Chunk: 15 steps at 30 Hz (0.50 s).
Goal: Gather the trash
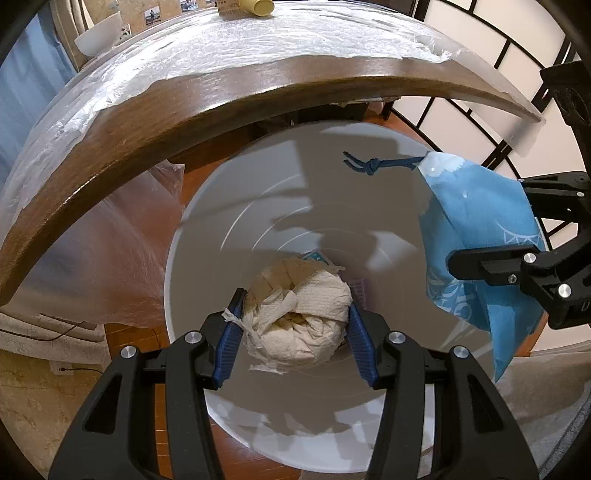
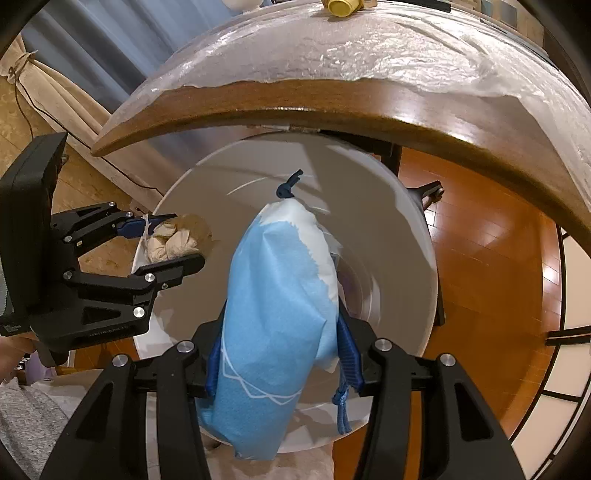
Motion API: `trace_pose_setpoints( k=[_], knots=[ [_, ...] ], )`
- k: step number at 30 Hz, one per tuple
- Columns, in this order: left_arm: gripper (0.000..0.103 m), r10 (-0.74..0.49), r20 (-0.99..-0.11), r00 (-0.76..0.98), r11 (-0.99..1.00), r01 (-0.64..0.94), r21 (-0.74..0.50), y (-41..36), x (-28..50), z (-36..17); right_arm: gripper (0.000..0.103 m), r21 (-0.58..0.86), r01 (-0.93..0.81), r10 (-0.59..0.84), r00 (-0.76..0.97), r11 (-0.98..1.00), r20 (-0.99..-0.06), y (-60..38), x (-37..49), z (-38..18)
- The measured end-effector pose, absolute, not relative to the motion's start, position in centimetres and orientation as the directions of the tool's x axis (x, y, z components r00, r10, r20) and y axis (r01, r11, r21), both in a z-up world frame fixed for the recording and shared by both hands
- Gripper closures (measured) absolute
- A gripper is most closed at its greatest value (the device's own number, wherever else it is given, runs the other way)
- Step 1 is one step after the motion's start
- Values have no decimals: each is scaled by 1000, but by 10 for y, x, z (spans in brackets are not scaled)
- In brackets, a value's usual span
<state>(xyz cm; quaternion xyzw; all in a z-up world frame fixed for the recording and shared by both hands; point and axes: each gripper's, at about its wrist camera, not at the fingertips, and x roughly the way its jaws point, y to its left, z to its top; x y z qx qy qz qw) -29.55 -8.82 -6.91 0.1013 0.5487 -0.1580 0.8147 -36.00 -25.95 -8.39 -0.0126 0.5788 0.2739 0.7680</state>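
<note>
- Left claw [image 1: 295,314]: clamped on a paper wad [image 1: 299,314], held over the open bin [image 1: 229,206]; judged positioned for a drop.
- Bin: stands on the floor just below the tabletop [image 1: 221,99] edge, mouth up, some scraps at its bottom.
- Right claw [image 2: 280,354]: closed on a blue pouch [image 2: 273,302], cord [image 2: 290,184] dangling forward, likewise over the bin.
- Tabletop: plastic-covered; a yellow cup [image 2: 341,5] remains at the far edge.

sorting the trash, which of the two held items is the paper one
The crumpled paper wad in the left tool; the right tool holds a blue drawstring bag.
</note>
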Motion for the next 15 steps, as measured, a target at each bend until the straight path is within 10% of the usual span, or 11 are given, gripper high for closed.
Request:
trace_pose_setpoints(
  k=[7, 10, 15],
  knots=[
    [49, -147, -933, 329, 925, 380, -12, -94, -288, -73, 48, 302, -434, 407, 171, 848, -897, -262, -362, -86],
    [25, -131, -932, 338, 928, 373, 4, -96, -288, -71, 31, 280, -419, 394, 216, 864, -893, -267, -364, -78],
    [24, -143, -918, 369, 931, 366, 2, -92, -295, -55, 27, 253, -403, 390, 307, 880, -868, -280, -366, -49]
  ],
)
